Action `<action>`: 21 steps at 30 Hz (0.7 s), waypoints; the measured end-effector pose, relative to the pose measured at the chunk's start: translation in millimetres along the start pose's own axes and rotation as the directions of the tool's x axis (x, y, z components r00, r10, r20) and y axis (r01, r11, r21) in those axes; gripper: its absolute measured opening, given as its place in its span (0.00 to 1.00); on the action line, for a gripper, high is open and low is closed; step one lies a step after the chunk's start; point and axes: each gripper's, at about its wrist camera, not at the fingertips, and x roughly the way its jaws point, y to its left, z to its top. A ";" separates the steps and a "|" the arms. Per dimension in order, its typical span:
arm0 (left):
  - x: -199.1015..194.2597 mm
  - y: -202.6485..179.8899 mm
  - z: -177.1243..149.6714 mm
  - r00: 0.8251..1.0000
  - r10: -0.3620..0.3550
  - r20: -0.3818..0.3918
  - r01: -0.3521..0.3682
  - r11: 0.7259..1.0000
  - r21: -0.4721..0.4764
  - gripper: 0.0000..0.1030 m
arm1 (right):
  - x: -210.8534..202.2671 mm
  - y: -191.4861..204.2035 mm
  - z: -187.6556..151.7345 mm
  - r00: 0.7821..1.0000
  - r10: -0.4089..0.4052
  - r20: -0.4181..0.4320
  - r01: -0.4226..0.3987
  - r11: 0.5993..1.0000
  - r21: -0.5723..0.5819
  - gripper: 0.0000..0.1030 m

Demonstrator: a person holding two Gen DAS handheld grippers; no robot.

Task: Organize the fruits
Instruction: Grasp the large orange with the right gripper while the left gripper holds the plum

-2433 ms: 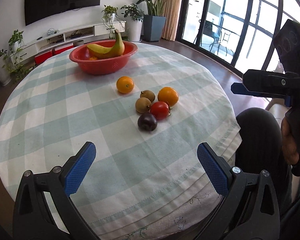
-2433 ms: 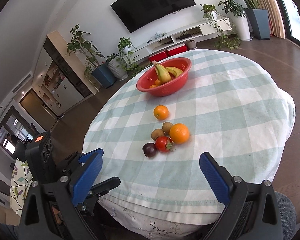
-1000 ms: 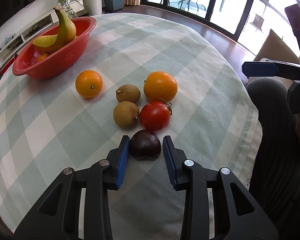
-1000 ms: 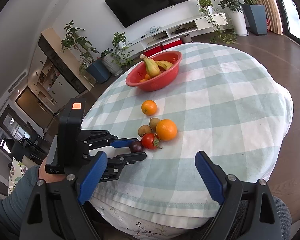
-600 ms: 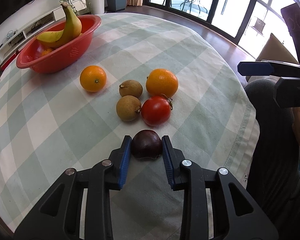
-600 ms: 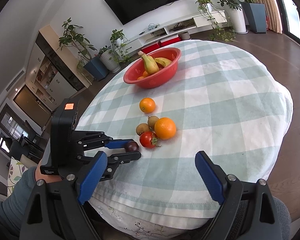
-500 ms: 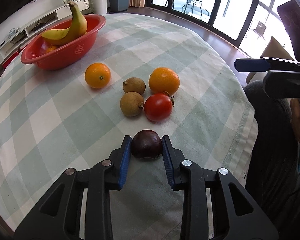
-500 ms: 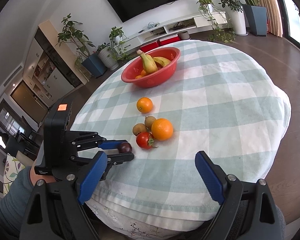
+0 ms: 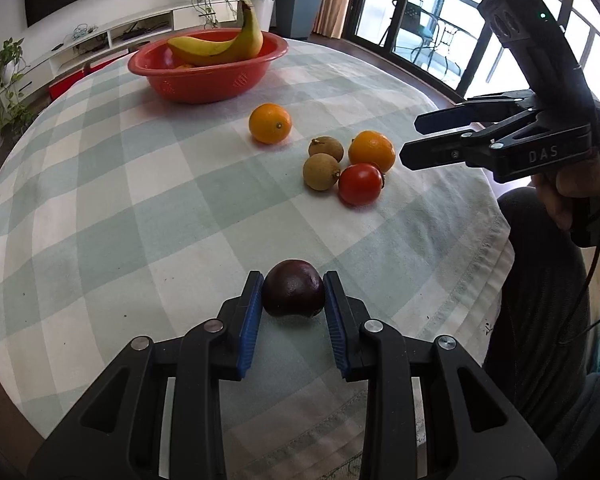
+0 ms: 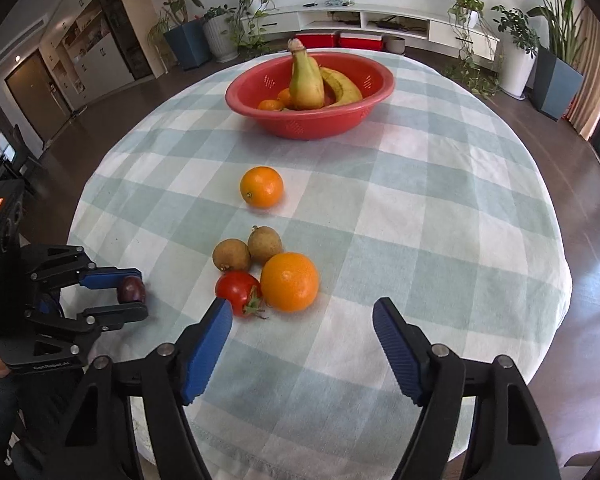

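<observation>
My left gripper is shut on a dark purple plum, held just over the checked tablecloth near its front edge. From the right wrist view, that left gripper with the plum sits at the far left. My right gripper has its jaws closing with nothing between them. It hangs just short of the big orange and the tomato. Two brown kiwis and a small orange lie beyond. The red bowl holds bananas.
The round table's edge drops off to the right onto dark wood floor. A person's hand grips the right gripper beside a dark-clothed knee. Potted plants and a low TV shelf stand far behind.
The left gripper has carried the plum back and leftward, away from the fruit cluster. The right gripper has swung in over the table toward the big orange and tomato, and its jaws have narrowed.
</observation>
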 end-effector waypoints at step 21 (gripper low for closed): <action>-6.4 12.8 -14.4 1.000 0.014 0.021 -0.012 0.997 -0.075 0.28 | 42.4 3.0 12.3 0.996 0.005 -0.088 -0.011 0.997 -0.075 0.67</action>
